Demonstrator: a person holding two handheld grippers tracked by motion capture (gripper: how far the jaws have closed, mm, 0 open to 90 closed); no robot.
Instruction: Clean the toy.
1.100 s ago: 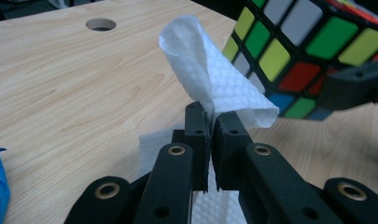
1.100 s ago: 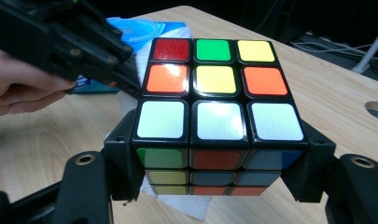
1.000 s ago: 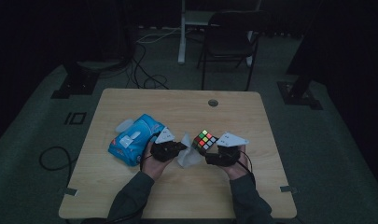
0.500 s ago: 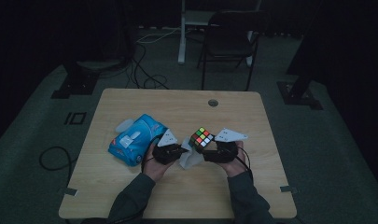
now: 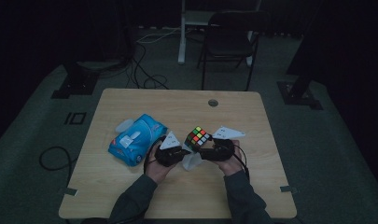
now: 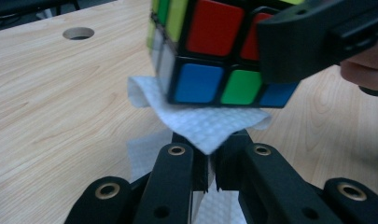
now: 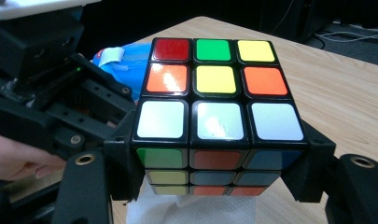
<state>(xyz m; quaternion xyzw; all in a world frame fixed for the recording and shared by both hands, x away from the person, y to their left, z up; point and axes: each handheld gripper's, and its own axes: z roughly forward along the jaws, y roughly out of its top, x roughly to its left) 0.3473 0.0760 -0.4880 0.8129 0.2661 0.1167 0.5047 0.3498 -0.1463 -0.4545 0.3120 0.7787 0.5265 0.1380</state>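
A: Start at the tongs. What are the two of them doing?

B: The right gripper (image 7: 214, 186) has its jaws clamped on one Rubik's cube (image 7: 214, 121), one jaw on each side of the lower layers. The cube is lifted off the table, roughly at the middle of its near half, between the two hands.

A: And the other one?

B: The left gripper (image 6: 210, 172) has its jaws pressed together on one white paper tissue (image 6: 200, 123). The tissue fans out above the jaw tips and lies against the underside of the cube.

A: So the cube and tissue touch?

B: In the left gripper view they look to be touching; the right gripper view shows the tissue just under the cube.

A: What else is there, counted?

B: One blue tissue pack (image 5: 136, 144) lying just to the left of the left gripper, on one wooden table (image 5: 130, 105). One round hole (image 5: 213, 102) sits near the table's far edge. Beyond the table stands one dark chair (image 5: 233, 44) on the floor.
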